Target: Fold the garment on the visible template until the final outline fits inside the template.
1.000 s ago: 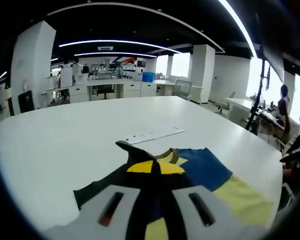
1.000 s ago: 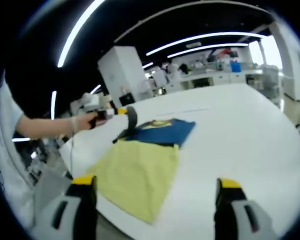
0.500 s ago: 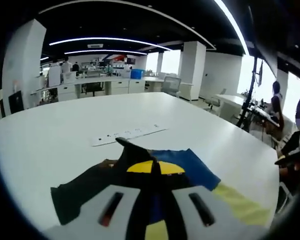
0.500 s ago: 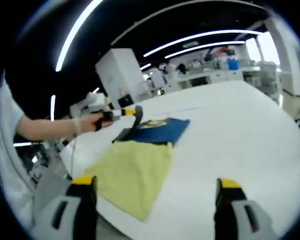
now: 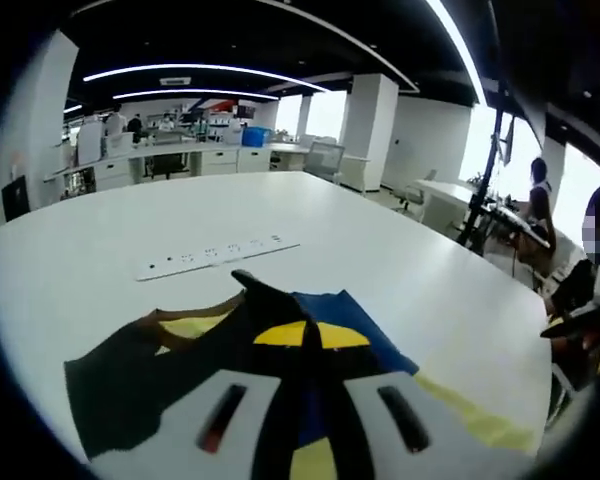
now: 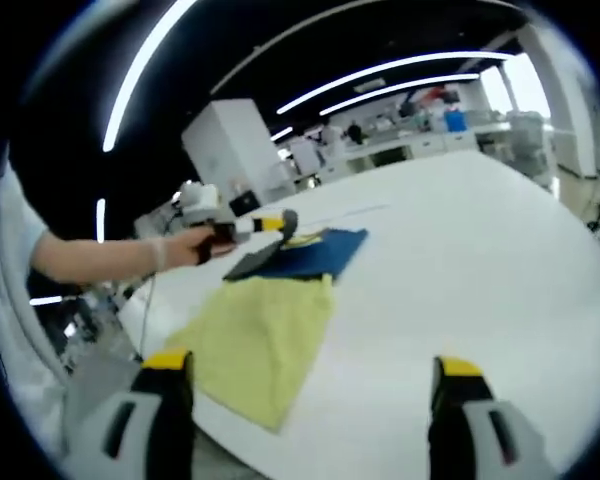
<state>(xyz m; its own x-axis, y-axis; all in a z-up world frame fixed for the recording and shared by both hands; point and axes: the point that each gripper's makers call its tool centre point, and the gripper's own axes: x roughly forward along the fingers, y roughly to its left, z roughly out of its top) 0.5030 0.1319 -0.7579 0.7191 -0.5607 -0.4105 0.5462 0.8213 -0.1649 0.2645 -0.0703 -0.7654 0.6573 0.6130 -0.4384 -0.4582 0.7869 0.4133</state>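
Your left gripper (image 5: 310, 345) has its jaws pinched together on a dark flap of the garment (image 5: 340, 325), lifting that edge off the white table (image 5: 100, 250). Your right gripper (image 6: 305, 395) hangs wide open over the near edge of the table, holding nothing, well apart from the cloth.

The garment lies near the left side of the table in the right gripper view, yellow part nearest you, blue part beyond it, with the dark flap raised at the far end. I cannot make out any template outline on the table, so you have no clear line to fold against.

The risks as I judge them: with only one corner pinched, the lifted flap may drag the whole garment across the table rather than fold over. The yellow part sits close to the table's near edge and could slide off. A thin pinch may also slip free mid-fold. The white power strip (image 5: 218, 256) lies beyond the cloth; keep the fabric from covering it
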